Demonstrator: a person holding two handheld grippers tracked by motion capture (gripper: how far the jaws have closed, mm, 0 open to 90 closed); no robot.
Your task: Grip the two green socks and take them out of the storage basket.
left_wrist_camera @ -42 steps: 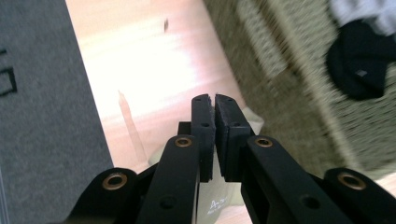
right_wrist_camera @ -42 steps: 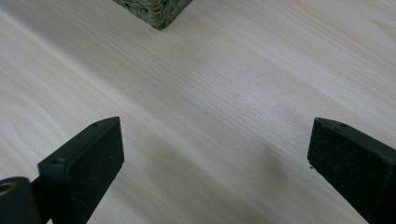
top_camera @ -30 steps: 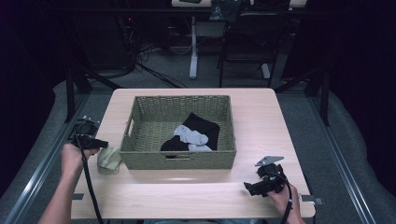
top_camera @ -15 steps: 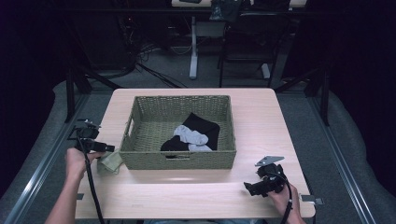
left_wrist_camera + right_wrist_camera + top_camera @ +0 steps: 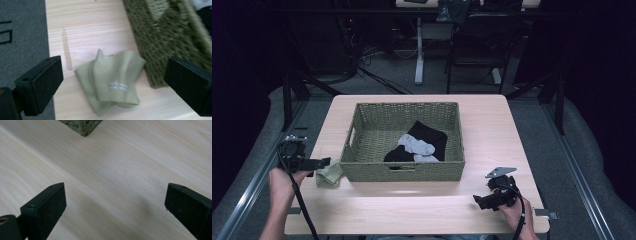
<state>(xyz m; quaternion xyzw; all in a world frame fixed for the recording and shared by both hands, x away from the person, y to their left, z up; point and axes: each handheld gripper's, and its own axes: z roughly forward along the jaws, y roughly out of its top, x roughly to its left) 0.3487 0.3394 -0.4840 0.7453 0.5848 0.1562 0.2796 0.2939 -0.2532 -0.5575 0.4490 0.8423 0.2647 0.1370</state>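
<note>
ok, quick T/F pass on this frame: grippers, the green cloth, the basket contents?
1. The left gripper is open above the green cloth. True.
2. The green cloth lies inside the basket. False: it lies on the table beside the basket's left end.
3. The right gripper holds a sock. False: it is open over bare table.
4. The basket holds black and grey garments. True.

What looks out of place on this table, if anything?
One olive-green sock lies crumpled on the table outside the wicker basket, against its left near corner, while the black and grey socks are inside it.
</note>
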